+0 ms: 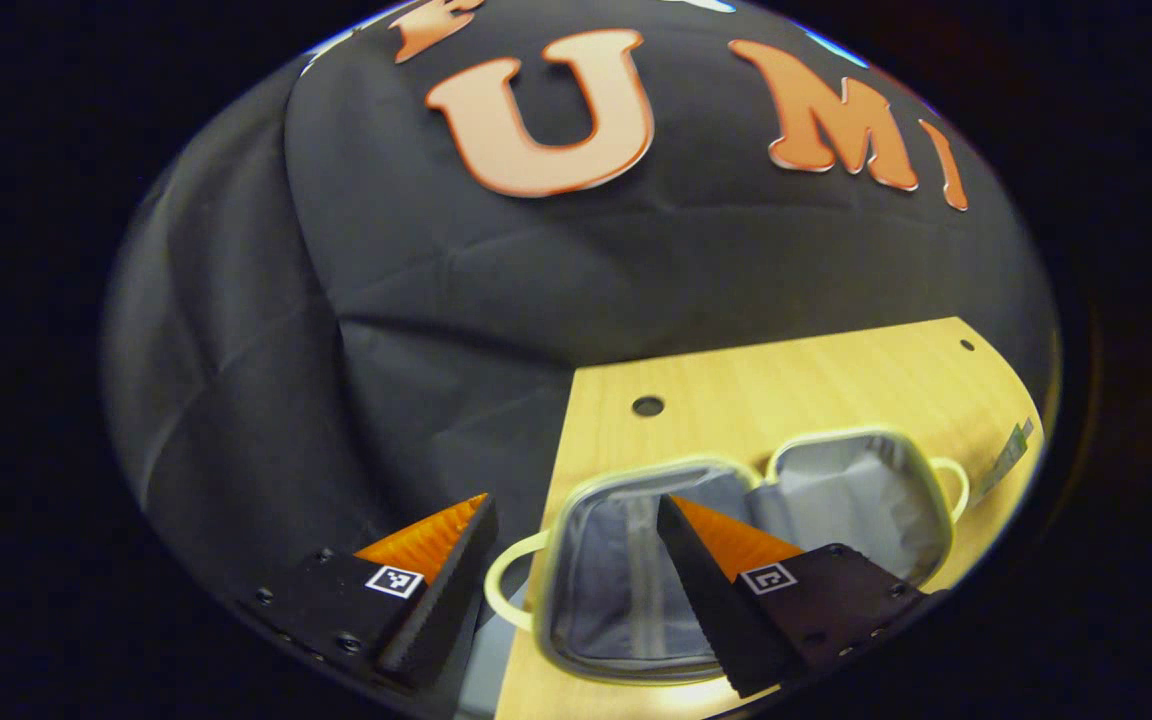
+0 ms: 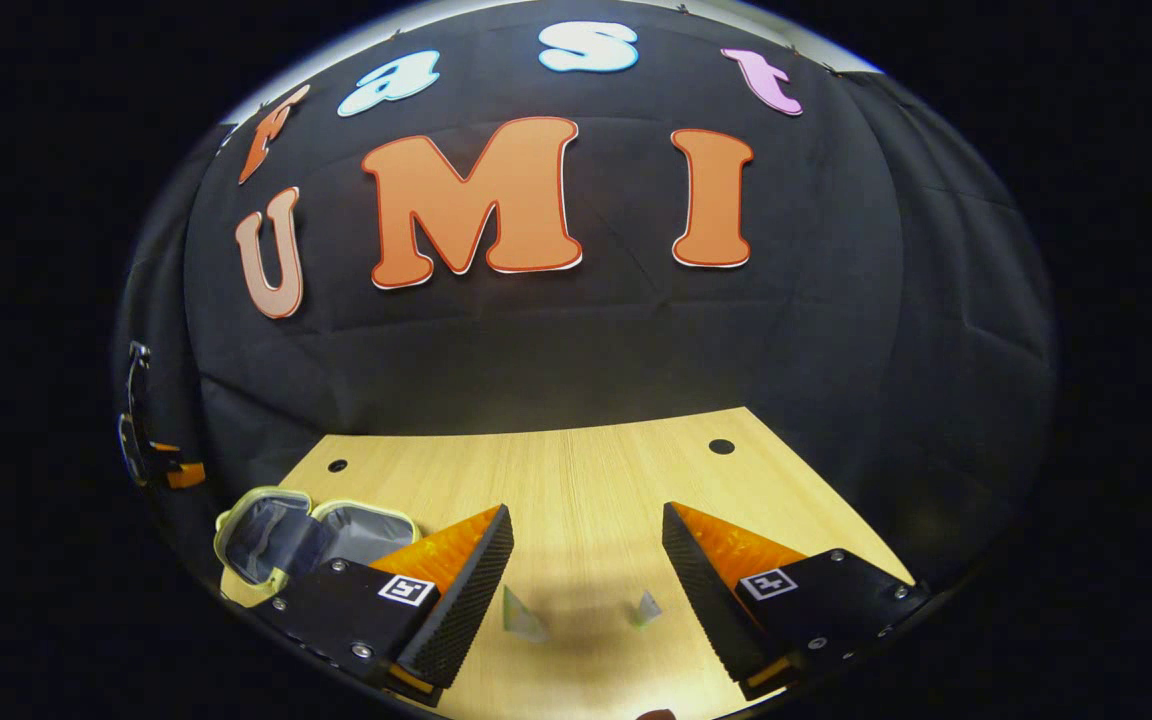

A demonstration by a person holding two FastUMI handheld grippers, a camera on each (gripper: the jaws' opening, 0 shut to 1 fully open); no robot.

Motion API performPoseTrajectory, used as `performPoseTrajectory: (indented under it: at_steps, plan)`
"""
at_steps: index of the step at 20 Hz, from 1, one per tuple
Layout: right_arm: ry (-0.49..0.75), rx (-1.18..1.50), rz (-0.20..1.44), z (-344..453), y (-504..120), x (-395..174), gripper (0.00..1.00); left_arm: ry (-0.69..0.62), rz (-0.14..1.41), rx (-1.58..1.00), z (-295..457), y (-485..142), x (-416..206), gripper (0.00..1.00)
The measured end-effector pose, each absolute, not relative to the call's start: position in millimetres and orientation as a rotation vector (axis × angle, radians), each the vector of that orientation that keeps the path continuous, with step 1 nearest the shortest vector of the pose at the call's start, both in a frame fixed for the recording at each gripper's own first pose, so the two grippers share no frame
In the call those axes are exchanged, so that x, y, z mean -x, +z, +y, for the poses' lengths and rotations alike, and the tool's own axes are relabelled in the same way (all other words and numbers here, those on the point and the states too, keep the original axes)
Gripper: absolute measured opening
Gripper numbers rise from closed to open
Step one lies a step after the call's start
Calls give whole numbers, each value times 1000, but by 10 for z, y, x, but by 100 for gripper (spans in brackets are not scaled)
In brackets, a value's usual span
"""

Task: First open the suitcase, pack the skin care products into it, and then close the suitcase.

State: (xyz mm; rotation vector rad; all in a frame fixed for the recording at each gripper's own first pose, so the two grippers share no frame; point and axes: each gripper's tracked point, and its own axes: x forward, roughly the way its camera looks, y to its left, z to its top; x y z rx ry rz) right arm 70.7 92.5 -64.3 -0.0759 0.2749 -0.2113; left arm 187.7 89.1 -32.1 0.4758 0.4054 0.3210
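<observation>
The small suitcase (image 1: 601, 590) lies open on the wooden table (image 1: 796, 390), with a pale yellow-green rim, grey lining and both halves flat. My left gripper (image 1: 574, 500) hovers open above its near half, holding nothing. A thin greenish packet (image 1: 1008, 455) lies on the table past the far half. In the right gripper view the open suitcase (image 2: 356, 535) sits at the far left. My right gripper (image 2: 588, 510) stands open over bare table (image 2: 586, 470). Below it lie two small pale translucent pieces (image 2: 521, 615), which I cannot identify.
The table has round holes (image 1: 648, 405) near its back edge, where the black cloth wall rises. A loop handle (image 1: 501, 590) sticks out from the suitcase over the table's left edge. A dark device with orange parts (image 2: 141, 450) shows at the far left of the right gripper view.
</observation>
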Motion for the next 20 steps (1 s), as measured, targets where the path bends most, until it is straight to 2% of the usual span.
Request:
performPoseTrajectory:
  at_steps: [9,13,20]
  plan:
    - [-87,120,305,195,-618,-616,95,223,372,-469,-1138,-751,-1845,99]
    - [-67,145,311,-164,-599,-580,95,199,350,-399,-1849,-1061,-1906,99]
    - [-80,139,334,-618,-674,-458,95,63,417,-331,-2938,-1797,-2092,99]
